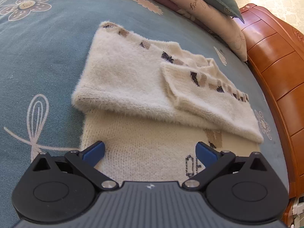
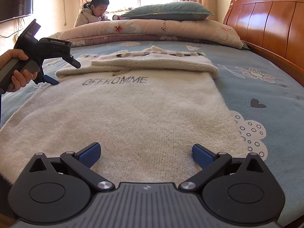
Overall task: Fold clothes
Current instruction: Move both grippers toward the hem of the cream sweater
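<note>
- Cream sweater (image 2: 133, 110) spread flat on the bed (image 2: 266, 87), lettered side up, with sleeves and top part folded over into a thick band (image 1: 133, 79) across the far end.
- Folded band probably laid that way to square the garment into a rectangle before the long fold.
- Left tongs (image 1: 150, 151) spread wide, gripping nothing, hanging over the sweater just short of the band's near edge.
- Same left tongs (image 2: 64, 72) seen from the right camera at the sweater's left edge beside the band, held in a hand (image 2: 17, 72), one blue pad low over the knit; contact not clear.
- Right tongs (image 2: 146, 154) likewise spread wide and empty, low over the near end of the sweater, the hem itself hidden under the tool.
- Likely placed so: one tool near each end of the cloth, ready to pinch an edge and carry it over.
- Right edge of the sweater straight and free, with bare sheet beside it up to the wooden bed frame (image 2: 266, 24).
- Left edge flaring outward toward the near end, so less tidy than the right.
- Beyond the band, a strip of open sheet, then a rolled quilt (image 2: 152, 30) with a pillow (image 2: 167, 11) on top; enough room for a fold toward the band, little beyond.
- A seated boy (image 2: 95, 9) behind the quilt, well apart from the work.
</note>
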A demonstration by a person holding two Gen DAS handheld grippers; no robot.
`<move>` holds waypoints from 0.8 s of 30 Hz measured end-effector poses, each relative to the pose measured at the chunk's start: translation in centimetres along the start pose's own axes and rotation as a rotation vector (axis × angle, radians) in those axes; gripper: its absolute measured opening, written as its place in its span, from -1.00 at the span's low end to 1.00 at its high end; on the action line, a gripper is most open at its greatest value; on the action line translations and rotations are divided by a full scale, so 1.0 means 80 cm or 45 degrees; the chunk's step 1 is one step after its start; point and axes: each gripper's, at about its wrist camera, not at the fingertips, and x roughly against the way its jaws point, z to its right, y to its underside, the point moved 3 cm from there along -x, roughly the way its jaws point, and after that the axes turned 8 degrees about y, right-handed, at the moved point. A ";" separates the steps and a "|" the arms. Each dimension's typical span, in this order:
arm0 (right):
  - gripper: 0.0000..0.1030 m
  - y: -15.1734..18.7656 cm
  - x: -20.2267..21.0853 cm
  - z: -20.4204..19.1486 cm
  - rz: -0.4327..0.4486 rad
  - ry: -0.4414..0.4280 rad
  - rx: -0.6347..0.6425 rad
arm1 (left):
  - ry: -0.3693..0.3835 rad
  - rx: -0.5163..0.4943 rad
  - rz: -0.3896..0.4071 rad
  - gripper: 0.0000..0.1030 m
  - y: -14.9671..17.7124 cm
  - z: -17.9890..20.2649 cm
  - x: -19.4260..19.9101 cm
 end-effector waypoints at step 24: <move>1.00 0.005 -0.001 0.000 -0.006 0.050 0.013 | 0.024 -0.042 -0.149 0.97 0.144 0.016 0.096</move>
